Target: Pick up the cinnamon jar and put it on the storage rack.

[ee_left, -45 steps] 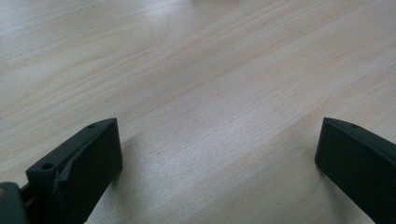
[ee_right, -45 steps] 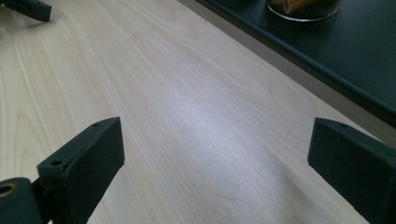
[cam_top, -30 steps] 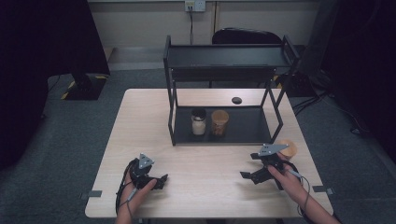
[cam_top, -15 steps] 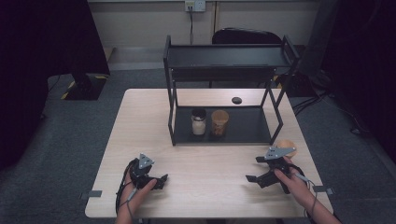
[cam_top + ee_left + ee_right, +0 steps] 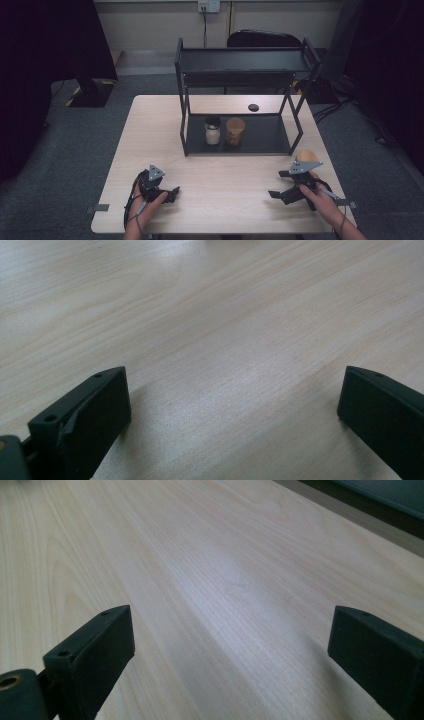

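Your right gripper [image 5: 281, 186] stood open and empty, low over the table [image 5: 235, 175], with the orange-lidded jar [image 5: 307, 156] just beyond it, outside the black shelf rack [image 5: 240, 95]. Your left gripper [image 5: 172, 192] rested open too. You needed to swing the right jaws round to face the jar, then straddle it squarely before squeezing.

No legible text, labels, brands or numbers anywhere. The two jars [image 5: 223, 131] on the rack [image 5: 240, 140], well ahead of the tongs, are too small to read. Bare wood grain on the tabletop [image 5: 225, 340] between the jaws.
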`<state>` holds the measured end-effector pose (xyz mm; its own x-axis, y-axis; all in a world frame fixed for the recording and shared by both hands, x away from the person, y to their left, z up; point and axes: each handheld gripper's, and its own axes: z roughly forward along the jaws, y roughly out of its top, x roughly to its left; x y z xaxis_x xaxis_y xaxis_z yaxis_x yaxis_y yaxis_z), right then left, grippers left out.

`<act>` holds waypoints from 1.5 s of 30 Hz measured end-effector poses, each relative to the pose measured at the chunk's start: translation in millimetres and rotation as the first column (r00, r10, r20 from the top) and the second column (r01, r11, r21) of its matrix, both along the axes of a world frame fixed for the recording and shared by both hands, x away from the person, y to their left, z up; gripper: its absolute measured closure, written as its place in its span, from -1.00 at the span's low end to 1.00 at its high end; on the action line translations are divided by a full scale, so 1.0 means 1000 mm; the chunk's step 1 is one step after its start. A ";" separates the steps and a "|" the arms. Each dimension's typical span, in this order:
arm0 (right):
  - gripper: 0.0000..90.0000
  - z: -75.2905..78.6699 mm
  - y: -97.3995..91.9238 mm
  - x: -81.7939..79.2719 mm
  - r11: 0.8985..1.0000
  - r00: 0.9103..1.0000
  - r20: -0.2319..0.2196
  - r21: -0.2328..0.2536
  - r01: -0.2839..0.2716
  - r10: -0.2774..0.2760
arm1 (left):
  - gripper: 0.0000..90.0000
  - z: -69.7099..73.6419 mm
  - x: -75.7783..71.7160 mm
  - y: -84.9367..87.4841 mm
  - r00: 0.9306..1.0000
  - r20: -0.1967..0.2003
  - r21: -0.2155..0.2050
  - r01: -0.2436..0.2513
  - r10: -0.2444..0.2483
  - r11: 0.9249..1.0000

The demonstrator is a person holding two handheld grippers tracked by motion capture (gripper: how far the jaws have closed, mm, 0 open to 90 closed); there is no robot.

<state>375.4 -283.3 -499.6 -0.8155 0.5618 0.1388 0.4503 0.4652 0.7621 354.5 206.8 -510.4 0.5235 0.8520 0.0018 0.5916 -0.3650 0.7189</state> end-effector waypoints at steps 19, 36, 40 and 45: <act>-0.93 -0.004 -0.019 -0.019 0.999 0.999 -0.024 -0.030 -0.028 0.027 | -1.00 0.000 0.000 0.000 1.000 0.000 0.000 0.000 0.000 1.000; -0.93 -0.003 -0.046 -0.031 0.999 1.000 -0.019 -0.050 0.008 -0.009 | -1.00 0.000 0.000 0.000 1.000 0.000 0.000 0.000 0.000 1.000; -0.93 -0.003 -0.050 -0.032 0.998 1.000 -0.017 -0.055 0.018 -0.019 | -1.00 0.000 0.000 0.000 1.000 0.000 0.000 0.000 0.000 1.000; -0.93 0.000 -0.055 -0.033 0.998 0.999 -0.009 -0.057 0.037 -0.038 | -1.00 0.000 0.000 0.000 1.000 0.000 0.000 0.000 0.000 1.000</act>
